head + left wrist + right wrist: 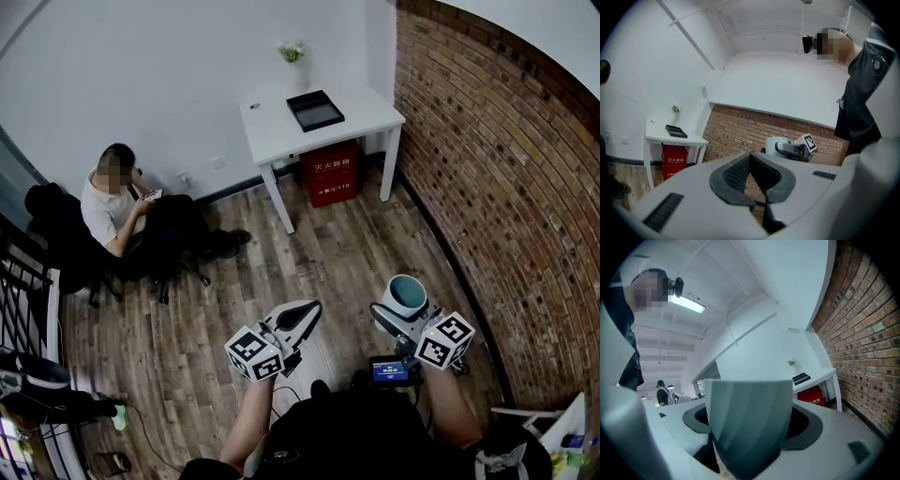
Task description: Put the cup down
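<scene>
A grey-green cup (405,295) is held upright in the air over the wooden floor, with my right gripper (397,307) shut on it. In the right gripper view the cup (749,420) fills the space between the jaws and hides their pads. My left gripper (302,317) hangs level with it to the left, shut with nothing in it; its dark pads (736,173) meet in a narrow V. The left gripper view also shows the cup (774,144) in the right gripper (790,149) in front of the brick wall.
A white table (361,122) stands ahead against the wall, bearing a black tray (315,110) and a small plant (292,53), with a red box (330,172) beneath. A brick wall (497,178) runs along the right. A person (117,202) sits at the left.
</scene>
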Demonstrator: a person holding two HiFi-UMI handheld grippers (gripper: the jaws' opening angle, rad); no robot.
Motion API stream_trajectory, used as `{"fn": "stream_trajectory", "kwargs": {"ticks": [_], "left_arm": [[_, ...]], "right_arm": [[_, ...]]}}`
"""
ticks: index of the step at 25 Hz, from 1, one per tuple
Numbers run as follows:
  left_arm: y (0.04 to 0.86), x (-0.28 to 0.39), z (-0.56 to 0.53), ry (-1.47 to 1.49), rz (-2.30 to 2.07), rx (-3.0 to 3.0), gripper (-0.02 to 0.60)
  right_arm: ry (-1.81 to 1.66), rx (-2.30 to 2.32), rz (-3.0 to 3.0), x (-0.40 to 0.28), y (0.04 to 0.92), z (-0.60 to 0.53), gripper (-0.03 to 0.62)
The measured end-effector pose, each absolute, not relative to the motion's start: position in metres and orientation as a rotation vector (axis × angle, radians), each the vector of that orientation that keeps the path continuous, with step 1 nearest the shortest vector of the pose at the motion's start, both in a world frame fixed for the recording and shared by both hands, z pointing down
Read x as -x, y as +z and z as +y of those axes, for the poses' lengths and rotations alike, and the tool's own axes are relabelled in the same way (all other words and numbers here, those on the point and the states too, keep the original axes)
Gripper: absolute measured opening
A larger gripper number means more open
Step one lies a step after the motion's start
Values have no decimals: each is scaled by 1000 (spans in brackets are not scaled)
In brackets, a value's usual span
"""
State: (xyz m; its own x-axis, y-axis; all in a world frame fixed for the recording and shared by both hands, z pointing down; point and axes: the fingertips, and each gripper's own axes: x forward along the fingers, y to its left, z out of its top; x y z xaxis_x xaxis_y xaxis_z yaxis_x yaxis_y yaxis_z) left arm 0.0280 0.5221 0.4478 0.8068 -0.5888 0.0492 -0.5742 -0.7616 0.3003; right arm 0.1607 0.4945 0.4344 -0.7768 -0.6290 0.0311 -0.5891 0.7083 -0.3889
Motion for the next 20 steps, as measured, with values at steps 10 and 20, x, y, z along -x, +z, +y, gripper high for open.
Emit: {"fn": "stream_trajectory", "kwargs": {"ticks": [10,20], "left_arm": [[450,-51,504,-73,-915,-2679,8],[462,-69,471,-61,-987,-2634,8]], "right_arm": [[-601,985,2798,-188,443,477,402],[-667,967,2795,-220,463,438,402]]}}
